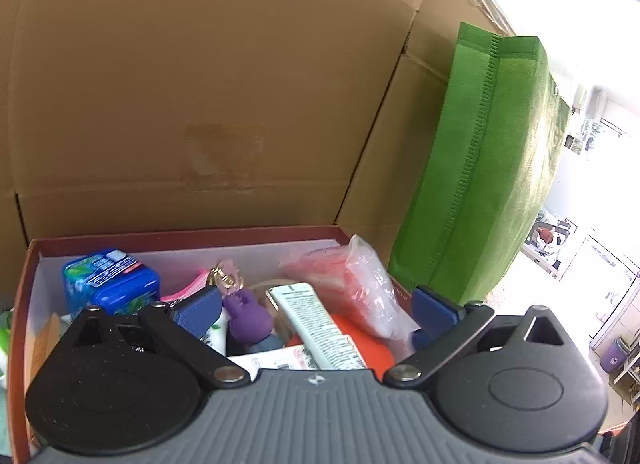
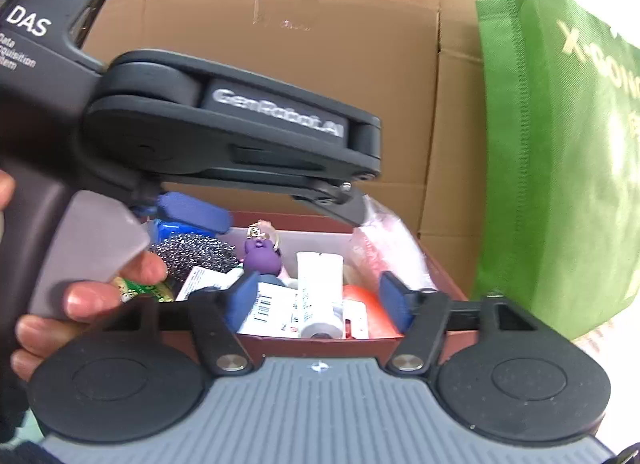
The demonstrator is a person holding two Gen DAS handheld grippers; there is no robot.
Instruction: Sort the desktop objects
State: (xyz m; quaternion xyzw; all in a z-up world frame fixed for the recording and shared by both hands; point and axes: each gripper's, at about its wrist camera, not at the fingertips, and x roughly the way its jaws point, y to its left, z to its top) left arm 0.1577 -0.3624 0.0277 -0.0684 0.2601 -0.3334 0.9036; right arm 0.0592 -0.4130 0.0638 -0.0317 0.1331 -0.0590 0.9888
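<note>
Red-rimmed box (image 1: 180,235) of sorted items sits before a cardboard wall; the left gripper (image 1: 316,310) tilts down over it, jaws wide and empty, beside the right gripper (image 2: 322,300), likewise open, holding nothing.

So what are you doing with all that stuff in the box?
A person is sorting desk things into a red box, holding a gripper in each hand. The left gripper and the right gripper both hover over the box with jaws open and nothing held. Already inside are a white tube, a purple toy keychain, a blue container, a metal scrubber and a pink plastic packet. A green bag stands beside the box.
</note>
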